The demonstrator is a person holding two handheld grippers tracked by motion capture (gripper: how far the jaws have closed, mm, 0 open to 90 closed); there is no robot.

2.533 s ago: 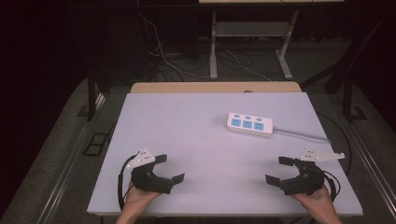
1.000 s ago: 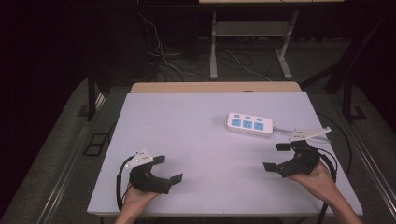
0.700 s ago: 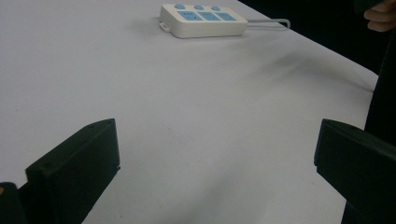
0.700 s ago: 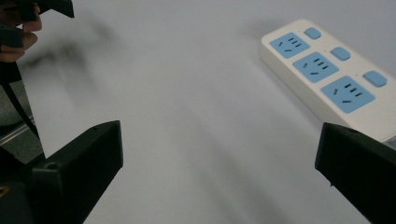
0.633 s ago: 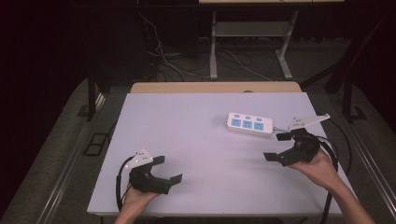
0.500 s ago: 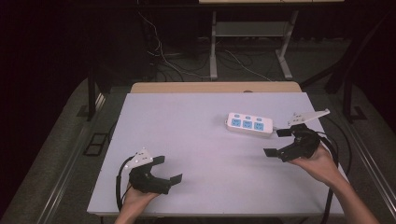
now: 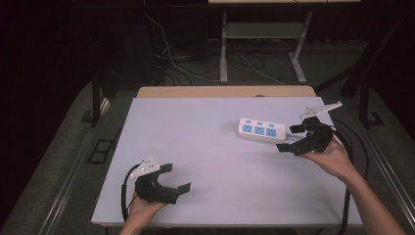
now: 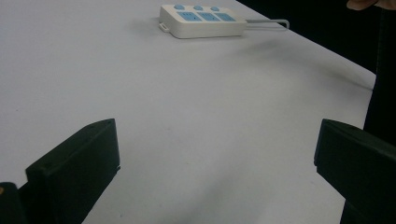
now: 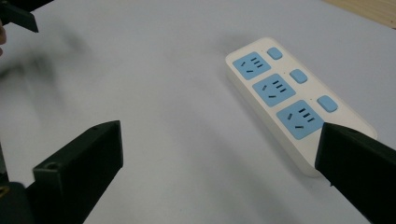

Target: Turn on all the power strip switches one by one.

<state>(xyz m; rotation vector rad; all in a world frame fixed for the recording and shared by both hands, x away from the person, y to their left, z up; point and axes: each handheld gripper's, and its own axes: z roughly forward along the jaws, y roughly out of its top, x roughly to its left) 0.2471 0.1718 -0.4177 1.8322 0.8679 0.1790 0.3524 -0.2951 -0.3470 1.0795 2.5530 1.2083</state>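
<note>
A white power strip [image 7: 262, 130] with three blue sockets lies flat on the white table [image 7: 205, 132], right of centre. My right gripper [image 7: 290, 138] hovers open just off its right end, jaws wide apart and empty. In the right gripper view the power strip [image 9: 289, 95] lies ahead and to the right, its near end by the right jaw. My left gripper [image 7: 173, 178] rests open near the table's front left, holding nothing. From the left gripper view the power strip [image 8: 203, 19] is far off with its thin cord [image 8: 268, 22] trailing right.
Black cables [image 7: 350, 147] trail from the right gripper off the table's right edge. Beyond the table stand a wooden board edge [image 7: 225, 91], metal stand legs [image 7: 222, 54] and floor cables [image 7: 181, 58]. A dark floor drop surrounds the table.
My right gripper has moved forward and slightly left from the front right of the table up to the power strip's right end. The left gripper has stayed put.
</note>
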